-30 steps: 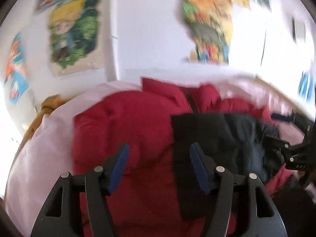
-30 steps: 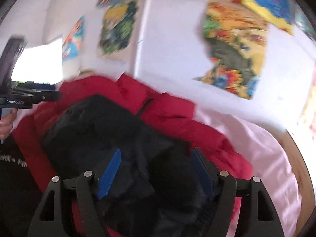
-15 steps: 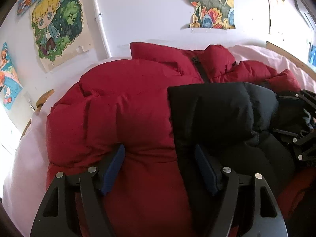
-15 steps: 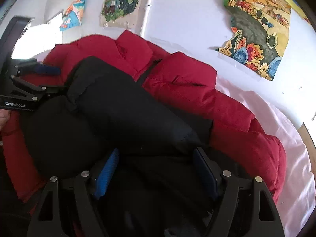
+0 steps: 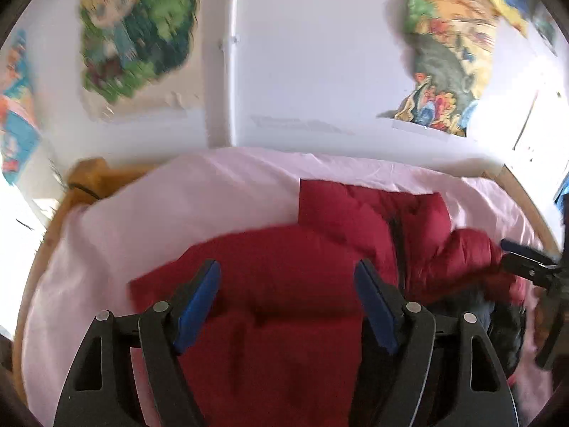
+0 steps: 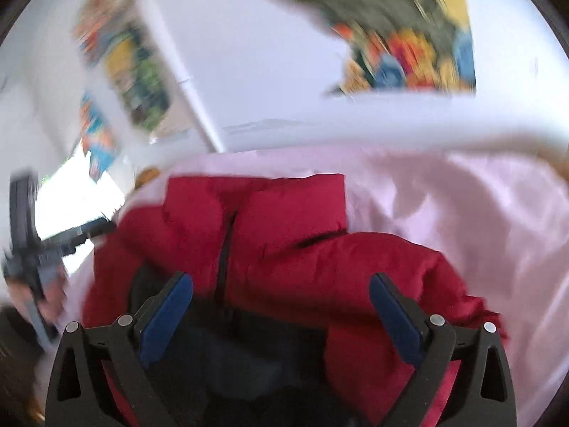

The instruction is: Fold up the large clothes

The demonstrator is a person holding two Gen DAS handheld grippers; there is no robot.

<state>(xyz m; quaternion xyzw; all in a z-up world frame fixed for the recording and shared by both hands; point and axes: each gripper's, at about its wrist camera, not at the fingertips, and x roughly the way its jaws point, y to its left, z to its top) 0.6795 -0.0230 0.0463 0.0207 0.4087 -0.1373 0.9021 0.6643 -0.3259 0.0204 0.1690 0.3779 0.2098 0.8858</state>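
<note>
Closest in, the left gripper (image 5: 286,291) has its blue pads spread apart and widening above the red puffer jacket (image 5: 284,320), nothing pinched between them, while the right gripper (image 6: 281,299) is opening wider still, its jaws straddling the jacket's black lining (image 6: 227,341) and red quilting without pressing on either. The jacket lies in a heap on the pink sheet (image 5: 213,192) with its collar toward the wall, a wooden bed frame (image 5: 89,174) peeking out at the sheet's far corner. Beyond that, blurred colourful posters (image 5: 135,28) hang on the white wall (image 5: 302,53).
</note>
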